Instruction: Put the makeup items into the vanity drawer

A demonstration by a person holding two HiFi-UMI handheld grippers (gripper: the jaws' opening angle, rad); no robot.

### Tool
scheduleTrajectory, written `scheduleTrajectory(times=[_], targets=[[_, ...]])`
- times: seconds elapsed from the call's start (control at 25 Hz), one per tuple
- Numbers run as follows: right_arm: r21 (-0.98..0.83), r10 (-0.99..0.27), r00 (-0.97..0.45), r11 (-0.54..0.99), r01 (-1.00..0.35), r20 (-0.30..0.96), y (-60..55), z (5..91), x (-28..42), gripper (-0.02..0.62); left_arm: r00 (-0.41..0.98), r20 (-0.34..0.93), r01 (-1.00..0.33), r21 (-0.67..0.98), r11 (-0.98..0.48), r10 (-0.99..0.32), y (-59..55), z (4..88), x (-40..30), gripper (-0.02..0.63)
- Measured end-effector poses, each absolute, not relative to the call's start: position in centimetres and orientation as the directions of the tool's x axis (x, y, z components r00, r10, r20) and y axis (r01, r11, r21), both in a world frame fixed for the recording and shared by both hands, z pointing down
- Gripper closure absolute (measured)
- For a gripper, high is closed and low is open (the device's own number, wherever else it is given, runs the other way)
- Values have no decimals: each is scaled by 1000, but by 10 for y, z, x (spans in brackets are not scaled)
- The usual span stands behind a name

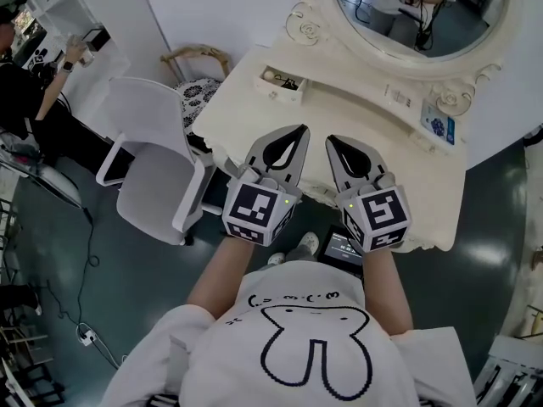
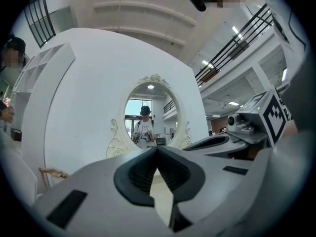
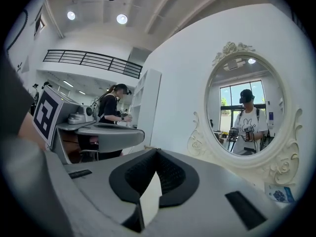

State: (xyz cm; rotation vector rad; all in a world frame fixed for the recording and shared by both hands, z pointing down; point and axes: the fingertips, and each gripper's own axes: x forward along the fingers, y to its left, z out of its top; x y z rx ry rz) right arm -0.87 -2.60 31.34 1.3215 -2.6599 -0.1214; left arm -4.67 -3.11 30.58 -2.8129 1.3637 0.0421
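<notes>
A cream vanity table with an oval mirror stands in front of me. A small drawer sits open at the table's back left, with a dark item inside. At the back right, by the mirror's foot, lie a small white item and a blue-and-white packet. My left gripper and right gripper hover side by side over the table's front edge. Both point level at the mirror, tips together, with nothing between them.
A white chair stands left of the table, with a patterned stool behind it. A person works at white shelves at the far left. Cables lie on the dark floor.
</notes>
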Motion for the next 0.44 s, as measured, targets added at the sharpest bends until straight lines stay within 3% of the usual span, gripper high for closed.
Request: scheduleTrajectory(times=[0.44], targets=[[161, -800, -590, 600, -784, 108, -21, 307, -17, 603, 628, -32, -778, -43, -627, -778, -26, 301, -47, 603]])
